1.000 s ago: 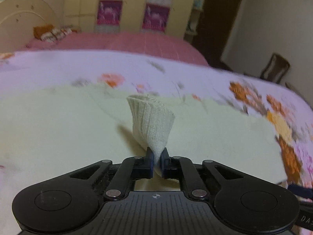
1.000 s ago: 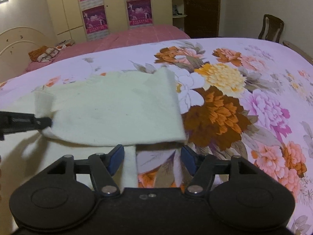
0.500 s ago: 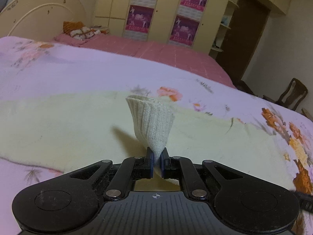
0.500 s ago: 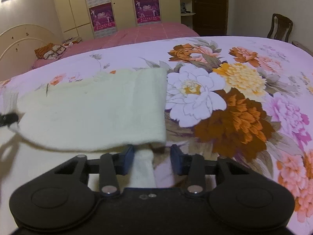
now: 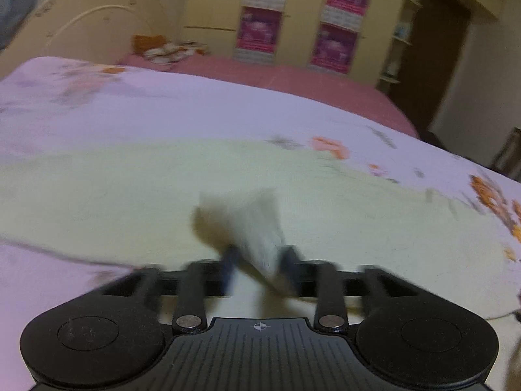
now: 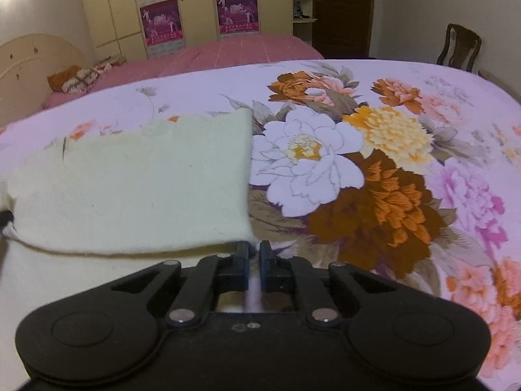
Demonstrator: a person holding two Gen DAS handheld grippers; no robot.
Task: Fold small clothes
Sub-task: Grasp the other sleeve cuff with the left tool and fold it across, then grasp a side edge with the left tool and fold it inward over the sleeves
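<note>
A small cream knitted garment (image 6: 136,189) lies on the floral bedspread (image 6: 390,163), one layer folded over another. In the left wrist view the garment (image 5: 162,195) spreads across the bed. My left gripper (image 5: 259,260) stands open, blurred by motion, with the ribbed cuff (image 5: 257,224) loose between its fingers. My right gripper (image 6: 255,257) is shut on the near right corner of the garment, a thin edge of cloth showing between its fingers.
A second bed with a pink cover (image 6: 228,52) stands behind, with a cream headboard (image 6: 32,55) to the left. Wardrobes with posters (image 6: 195,6) line the far wall. A wooden chair (image 6: 460,47) stands at the right by a dark door.
My left gripper was shut on the ribbed cuff and has now opened, letting it go. My right gripper has closed from open onto the garment's near corner.
</note>
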